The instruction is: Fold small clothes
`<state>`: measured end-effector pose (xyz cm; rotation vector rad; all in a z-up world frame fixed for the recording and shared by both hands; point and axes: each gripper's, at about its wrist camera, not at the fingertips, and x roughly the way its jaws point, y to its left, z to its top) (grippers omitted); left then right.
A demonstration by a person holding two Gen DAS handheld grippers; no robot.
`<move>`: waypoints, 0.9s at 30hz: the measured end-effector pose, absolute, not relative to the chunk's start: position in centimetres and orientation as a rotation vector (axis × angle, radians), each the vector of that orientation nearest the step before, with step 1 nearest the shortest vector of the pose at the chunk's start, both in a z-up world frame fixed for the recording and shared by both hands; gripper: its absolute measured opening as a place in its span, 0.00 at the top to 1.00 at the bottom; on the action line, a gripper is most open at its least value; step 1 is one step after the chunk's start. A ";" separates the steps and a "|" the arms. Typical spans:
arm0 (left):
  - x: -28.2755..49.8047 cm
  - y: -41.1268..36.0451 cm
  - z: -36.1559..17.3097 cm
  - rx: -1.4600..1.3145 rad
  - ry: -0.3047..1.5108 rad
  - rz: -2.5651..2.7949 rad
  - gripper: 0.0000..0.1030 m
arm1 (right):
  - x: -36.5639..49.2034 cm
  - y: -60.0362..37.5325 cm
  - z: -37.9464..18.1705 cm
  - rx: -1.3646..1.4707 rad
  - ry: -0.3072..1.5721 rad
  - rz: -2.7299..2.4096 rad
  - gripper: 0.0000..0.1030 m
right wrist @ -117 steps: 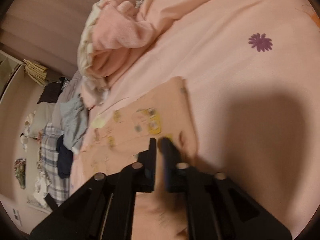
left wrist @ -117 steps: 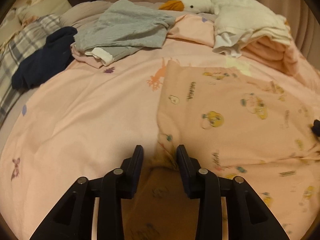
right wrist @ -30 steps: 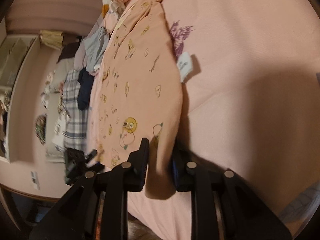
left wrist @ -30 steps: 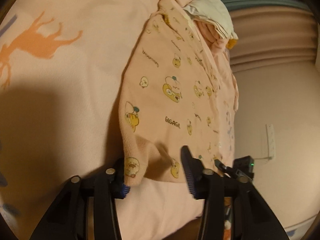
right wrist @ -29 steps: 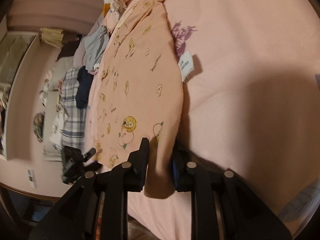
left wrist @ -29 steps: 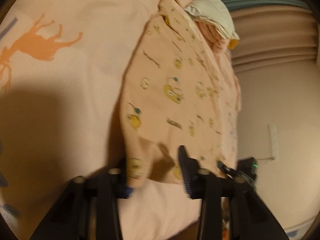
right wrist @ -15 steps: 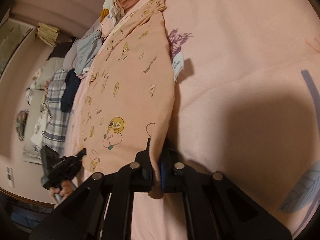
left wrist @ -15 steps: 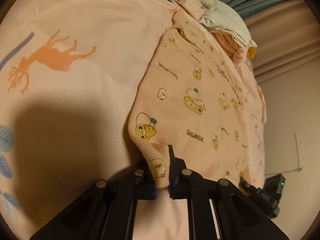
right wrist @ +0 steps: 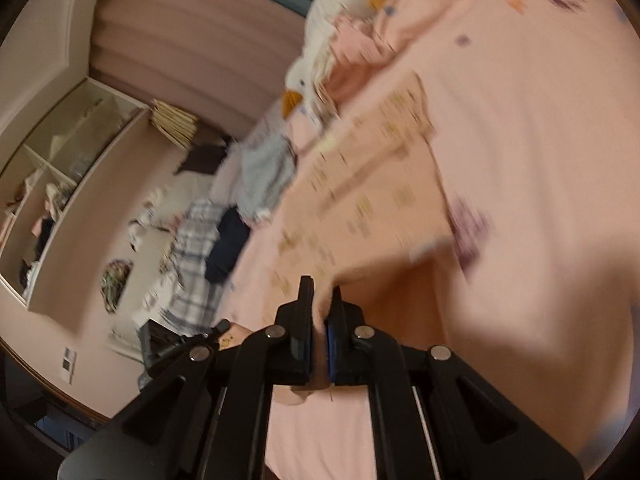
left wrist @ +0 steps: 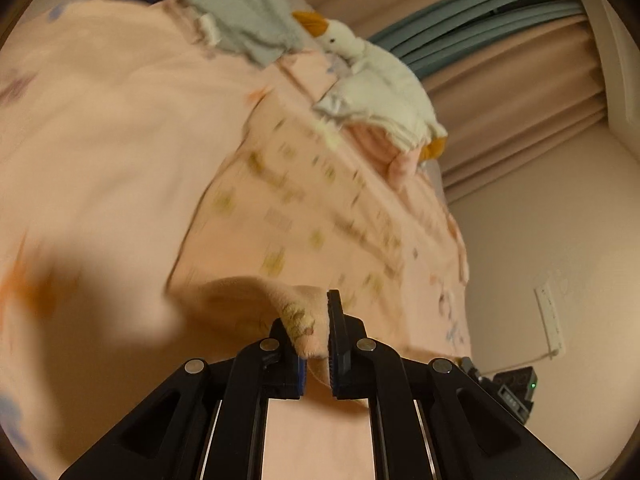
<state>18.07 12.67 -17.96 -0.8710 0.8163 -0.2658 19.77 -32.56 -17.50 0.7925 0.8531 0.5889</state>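
Observation:
A small pink garment with yellow cartoon prints lies spread on the pink bedsheet. My left gripper is shut on one near corner of it and holds that corner lifted off the sheet. My right gripper is shut on the other near corner of the same garment, also lifted. Both views are blurred by motion. The far end of the garment still rests on the bed.
A white goose plush lies on folded pink cloth at the far side. A grey garment, a navy one and a plaid blanket lie beyond. Curtains and a wall shelf border the bed.
Both grippers have closed on the garment's near corners and lifted them up and forward; the views have tilted up toward the far side of the bed.

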 end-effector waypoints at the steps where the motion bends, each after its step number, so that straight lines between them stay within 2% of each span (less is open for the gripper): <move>1: 20.1 13.1 -17.3 -0.888 0.806 -0.271 0.94 | 21.3 -32.2 -16.8 0.787 0.845 0.580 0.94; 6: 29.6 13.8 -15.8 -0.837 0.771 -0.183 0.94 | 32.1 -31.4 -14.6 0.728 0.832 0.497 0.95; 9: 36.2 13.7 -18.4 -0.790 0.827 -0.065 0.94 | 38.9 -31.3 -15.8 0.678 0.898 0.384 0.95; 13: 42.1 13.6 -23.7 -0.777 0.880 0.067 0.94 | 46.5 -30.9 -21.9 0.667 1.027 0.224 0.94; 17: 43.3 14.2 -25.5 -0.745 0.857 0.061 0.94 | 48.1 -31.3 -26.1 0.666 0.984 0.282 0.99; 19: 43.6 14.8 -25.3 -0.745 0.885 0.020 0.94 | 47.2 -32.1 -25.9 0.691 0.934 0.354 0.95; 20: 43.3 15.2 -24.8 -0.740 0.896 0.015 0.94 | 47.3 -32.4 -25.4 0.687 0.952 0.366 0.89; 22: 42.2 15.9 -22.8 -0.692 0.891 0.089 0.87 | 46.9 -33.7 -23.4 0.700 0.962 0.292 0.63; 23: 41.3 16.1 -21.6 -0.660 0.864 0.115 0.83 | 45.8 -34.6 -21.6 0.717 0.902 0.236 0.51; 24: 40.4 16.2 -20.4 -0.631 0.817 0.124 0.76 | 44.4 -35.3 -19.6 0.710 0.806 0.246 0.50; 25: 38.6 16.0 -18.8 -0.588 0.744 0.119 0.65 | 43.6 -35.4 -18.2 0.691 0.752 0.279 0.51; 27: 36.8 14.3 -17.1 -0.465 0.720 0.099 0.61 | 41.7 -34.6 -14.9 0.611 0.686 0.393 0.51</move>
